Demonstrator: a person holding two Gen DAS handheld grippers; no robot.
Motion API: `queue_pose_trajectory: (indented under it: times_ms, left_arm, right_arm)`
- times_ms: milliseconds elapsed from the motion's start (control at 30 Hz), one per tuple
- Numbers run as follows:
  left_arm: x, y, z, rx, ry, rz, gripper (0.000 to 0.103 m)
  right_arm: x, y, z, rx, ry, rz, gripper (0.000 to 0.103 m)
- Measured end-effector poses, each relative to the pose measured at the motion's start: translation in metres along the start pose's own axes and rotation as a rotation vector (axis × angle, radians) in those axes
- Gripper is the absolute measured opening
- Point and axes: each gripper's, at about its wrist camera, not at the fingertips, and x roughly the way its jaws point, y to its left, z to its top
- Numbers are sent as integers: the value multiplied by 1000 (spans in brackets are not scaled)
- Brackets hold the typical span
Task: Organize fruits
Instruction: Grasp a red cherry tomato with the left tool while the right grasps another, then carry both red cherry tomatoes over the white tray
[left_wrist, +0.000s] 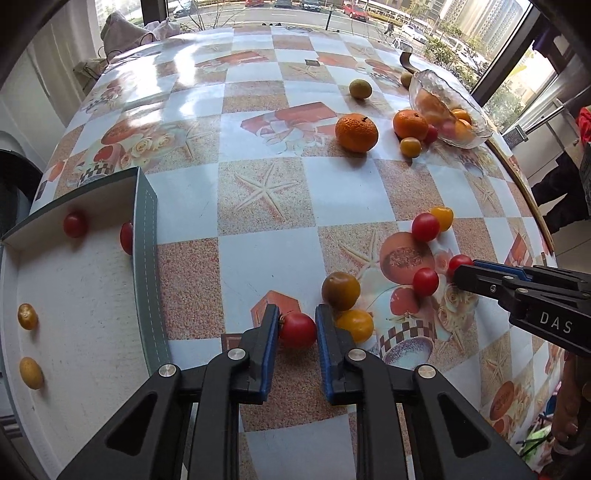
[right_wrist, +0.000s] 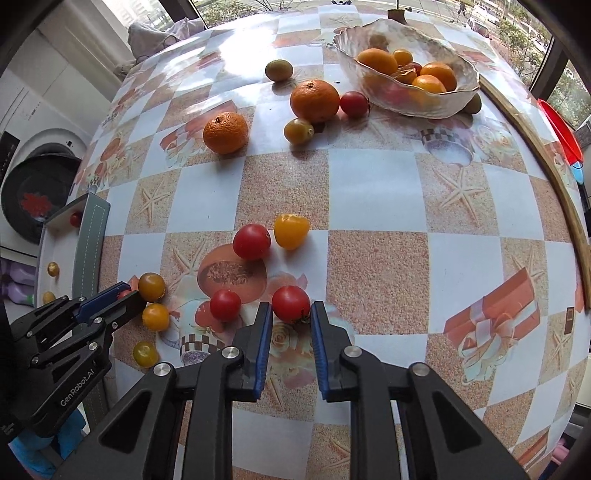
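Observation:
My left gripper (left_wrist: 297, 314) points down at the table, shut on a red cherry tomato (left_wrist: 297, 332). Just right of it lie a brownish tomato (left_wrist: 340, 290) and a yellow one (left_wrist: 355, 325). My right gripper (right_wrist: 291, 308) is shut on another red cherry tomato (right_wrist: 290, 297), with a loose red one (right_wrist: 225, 304) to its left. Each gripper shows in the other's view: the right gripper (left_wrist: 458, 275) and the left gripper (right_wrist: 133, 295). A green-rimmed white tray (left_wrist: 144, 229) at the left holds red tomatoes (left_wrist: 75, 224) and yellow ones (left_wrist: 27, 316).
A glass bowl (right_wrist: 469, 88) with oranges and tomatoes stands at the far right. Two mandarins (right_wrist: 225, 133) (right_wrist: 314, 100) and small fruits lie near it. A red tomato (right_wrist: 252, 242) and a yellow one (right_wrist: 291, 230) sit mid-table. The table's wooden edge (right_wrist: 546, 155) runs along the right.

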Motion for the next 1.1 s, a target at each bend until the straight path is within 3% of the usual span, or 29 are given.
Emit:
queue_pose_trajectory:
  times_ms: [367, 800, 967, 1033, 1100]
  left_arm:
    - [2, 7, -6, -29, 6, -12, 22]
    - [-39, 28, -7, -112, -74, -38, 21]
    - [-44, 38, -13, -129, -81, -24, 22]
    - [-44, 39, -14, -132, -83, -24, 22]
    - [-44, 40, -16, -136, -81, -27, 22]
  right_arm:
    - [-11, 7, 4, 14, -7, 29, 22]
    - [-22, 39, 14, -50, -19, 61, 22]
    - [-20, 26, 3, -31, -27, -26, 23]
    - [-13, 20, 0, -29, -6, -47, 27]
    - [-7, 16, -3, -32, 0, -71, 45]
